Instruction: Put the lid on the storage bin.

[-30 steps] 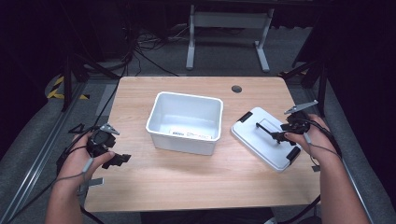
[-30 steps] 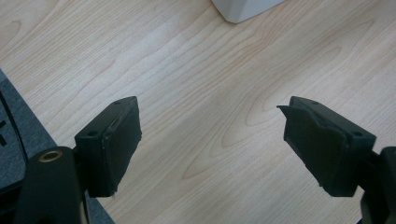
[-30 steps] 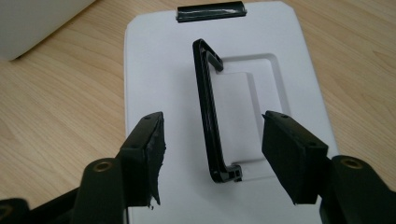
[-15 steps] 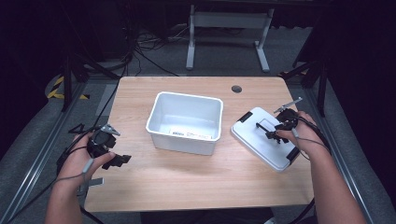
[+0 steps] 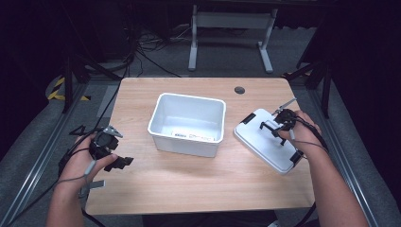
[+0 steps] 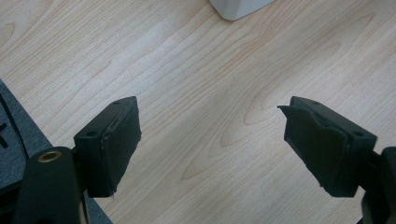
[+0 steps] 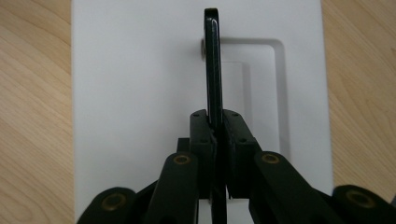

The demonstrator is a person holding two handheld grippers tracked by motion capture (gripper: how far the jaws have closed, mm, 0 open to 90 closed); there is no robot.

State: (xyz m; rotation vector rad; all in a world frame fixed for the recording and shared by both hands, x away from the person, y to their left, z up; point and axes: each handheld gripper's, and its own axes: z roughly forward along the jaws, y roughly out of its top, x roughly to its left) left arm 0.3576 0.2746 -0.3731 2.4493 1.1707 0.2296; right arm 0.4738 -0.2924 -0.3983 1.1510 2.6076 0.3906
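Right tool [image 7: 215, 133], its jaws just closing, pinches the raised black handle [image 7: 213, 65] of the white lid [image 5: 266, 140] lying on the worktop [image 5: 189, 184] beside the bin [image 5: 188, 123] (light, stiff plastic, likely swings); left tool [image 6: 219, 140] hangs spread.

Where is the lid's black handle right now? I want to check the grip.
In the right gripper view, the black handle stands up from the middle of the white lid, pinched by the right gripper, right of the bin.

White lid [image 5: 265, 142], black handle [image 7: 213, 65], white bin [image 5: 189, 124], light woodgrain table [image 5: 189, 184]
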